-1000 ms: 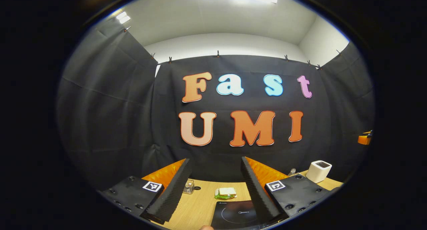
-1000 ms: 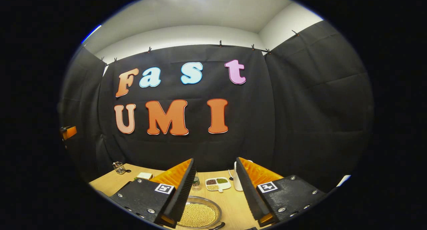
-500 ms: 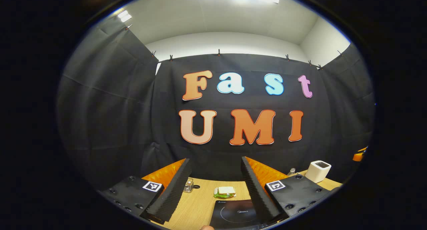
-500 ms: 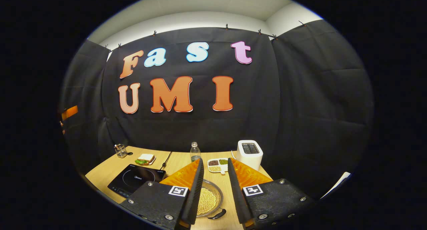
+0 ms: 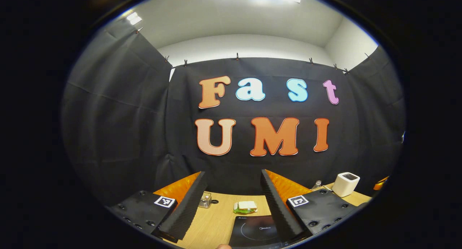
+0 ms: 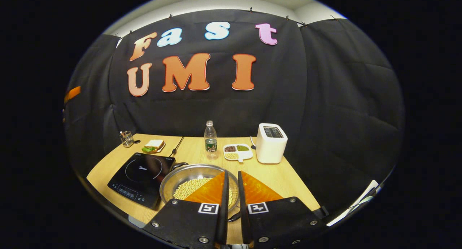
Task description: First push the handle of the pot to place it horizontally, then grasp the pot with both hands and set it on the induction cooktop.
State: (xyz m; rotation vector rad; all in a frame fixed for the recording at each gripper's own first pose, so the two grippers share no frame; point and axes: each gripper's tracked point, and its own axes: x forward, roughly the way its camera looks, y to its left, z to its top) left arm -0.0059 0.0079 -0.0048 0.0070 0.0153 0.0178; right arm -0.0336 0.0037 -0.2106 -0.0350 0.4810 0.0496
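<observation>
**Right gripper nearly closed above pot; left one spread over cooktop**

Right gripper (image 6: 231,177) hung over the near rim of the pot (image 6: 182,175), fingers drawn almost together with a thin slit between them, nothing clamped. Pot was a shallow metal pan holding pale beans, sitting on the table (image 6: 288,180) just right of the cooktop (image 6: 139,177), touching or nearly touching its edge. One dark handle (image 6: 179,165) poked out at the far-left rim toward the cooktop; another dark bit showed at the near rim between the fingers, partly hidden.

Left gripper (image 5: 232,202) was spread wide, empty, held above the table with the cooktop (image 5: 252,234) below and between its fingers.

Writing: cooktop glass carried a small white brand mark inside a ring; too small to read with confidence. Square black-and-white marker tags sat on each finger mount.

Other stuff in the right gripper view: bottle (image 6: 210,140) with a dark label behind the pot, divided dish (image 6: 237,152) of dark, green and pale beans beside it, white toaster (image 6: 270,143) to the right, sandwich (image 6: 153,146) on a plate and a glass jar (image 6: 126,138) at the far left. A cord ran from the cooktop toward the back wall.
</observation>
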